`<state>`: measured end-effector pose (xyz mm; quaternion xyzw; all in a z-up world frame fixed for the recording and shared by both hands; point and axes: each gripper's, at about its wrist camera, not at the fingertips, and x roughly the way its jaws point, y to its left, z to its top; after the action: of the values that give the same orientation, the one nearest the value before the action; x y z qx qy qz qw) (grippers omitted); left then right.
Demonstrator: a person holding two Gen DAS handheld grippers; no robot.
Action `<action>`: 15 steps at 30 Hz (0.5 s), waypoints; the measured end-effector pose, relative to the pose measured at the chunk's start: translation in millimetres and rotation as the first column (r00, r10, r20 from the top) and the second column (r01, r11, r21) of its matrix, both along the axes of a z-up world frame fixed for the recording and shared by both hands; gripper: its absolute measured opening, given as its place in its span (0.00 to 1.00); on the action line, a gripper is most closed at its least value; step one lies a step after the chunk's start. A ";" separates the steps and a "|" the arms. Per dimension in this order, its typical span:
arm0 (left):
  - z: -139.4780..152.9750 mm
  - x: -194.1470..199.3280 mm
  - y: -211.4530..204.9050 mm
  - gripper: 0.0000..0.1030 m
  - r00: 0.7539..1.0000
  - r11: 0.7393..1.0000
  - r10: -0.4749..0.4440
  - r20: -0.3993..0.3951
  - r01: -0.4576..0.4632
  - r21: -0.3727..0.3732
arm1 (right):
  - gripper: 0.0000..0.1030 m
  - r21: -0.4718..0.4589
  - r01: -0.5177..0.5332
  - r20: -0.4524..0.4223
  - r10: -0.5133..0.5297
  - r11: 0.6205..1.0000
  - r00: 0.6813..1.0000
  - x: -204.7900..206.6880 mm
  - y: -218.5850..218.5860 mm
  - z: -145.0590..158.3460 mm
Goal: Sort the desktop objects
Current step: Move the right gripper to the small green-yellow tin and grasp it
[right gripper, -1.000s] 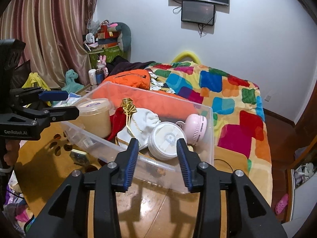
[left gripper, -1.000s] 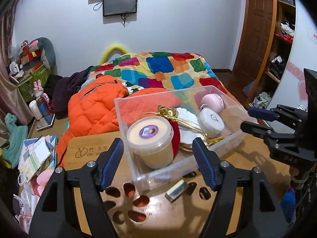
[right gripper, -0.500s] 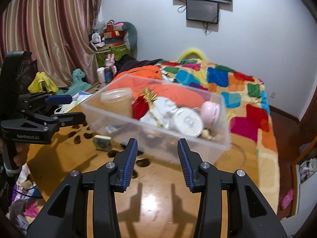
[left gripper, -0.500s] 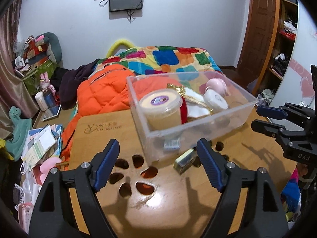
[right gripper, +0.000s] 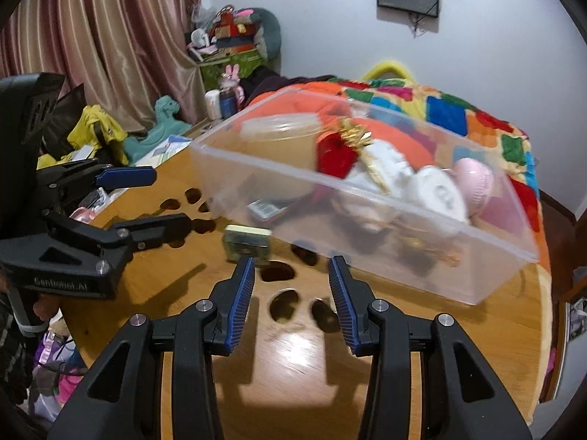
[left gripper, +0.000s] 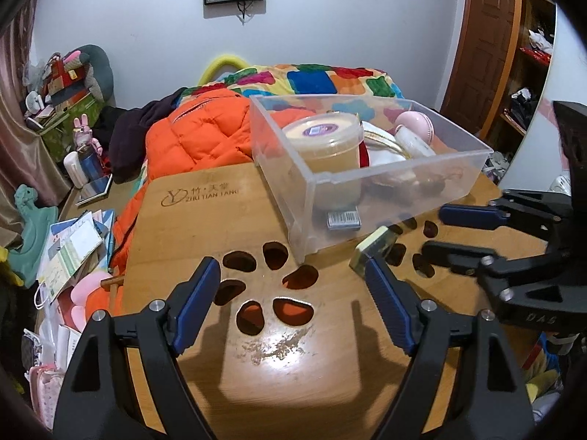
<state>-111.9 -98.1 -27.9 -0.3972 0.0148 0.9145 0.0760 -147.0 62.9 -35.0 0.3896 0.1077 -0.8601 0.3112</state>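
Observation:
A clear plastic box (left gripper: 279, 183) stands on the round wooden table (left gripper: 205, 227). Inside are a cream-lidded tub (left gripper: 323, 132), a pink round case (left gripper: 414, 123), a white round case (right gripper: 436, 192) and a red pouch with a gold bow (right gripper: 337, 154). A small yellow-green packet (left gripper: 374, 247) lies on the table in front of the box. My left gripper (left gripper: 291, 275) hovers open over the table's cut-out holes, with nothing between its fingers. My right gripper (right gripper: 291, 267) is open too and holds nothing. The packet (right gripper: 247, 240) lies just beyond its left fingertip.
A bed with a patchwork quilt (left gripper: 312, 80) and an orange jacket (left gripper: 198, 139) lies behind the table. Papers and toys (left gripper: 69, 245) clutter the floor to the left. A wooden door and shelves (left gripper: 491, 47) stand at the right. The plastic box (right gripper: 367, 198) reaches towards the table's far edge.
Both grippers have drawn back from the box and sunk towards the tabletop. The left jaws have spread wider. The packet now lies close to the right gripper's left fingertip.

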 end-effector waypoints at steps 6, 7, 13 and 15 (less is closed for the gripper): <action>0.4 4.2 -6.1 0.79 0.999 0.998 -0.044 -0.012 0.044 0.036 | 0.37 0.015 -0.026 0.039 0.026 1.000 0.999 -5.4 -22.9 -10.5; 0.4 3.9 -5.8 0.79 0.999 0.998 -0.052 -0.010 0.053 0.042 | 0.37 0.011 -0.026 0.047 0.026 1.000 0.999 -6.3 -25.0 -11.6; -3.6 -0.2 -7.9 0.78 0.998 0.996 -0.055 0.013 0.054 0.068 | 0.37 0.038 -0.023 0.053 0.021 0.999 0.998 -9.5 -34.9 -18.4; -3.4 0.4 -9.4 0.78 0.999 0.996 -0.051 0.008 0.050 0.074 | 0.37 0.043 -0.021 0.055 0.019 0.999 0.998 -10.5 -36.8 -20.5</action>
<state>-111.5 -107.5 -31.3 -0.3982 -0.0095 0.9102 0.1137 -157.5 26.1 -55.5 0.4184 0.1218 -0.8435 0.3140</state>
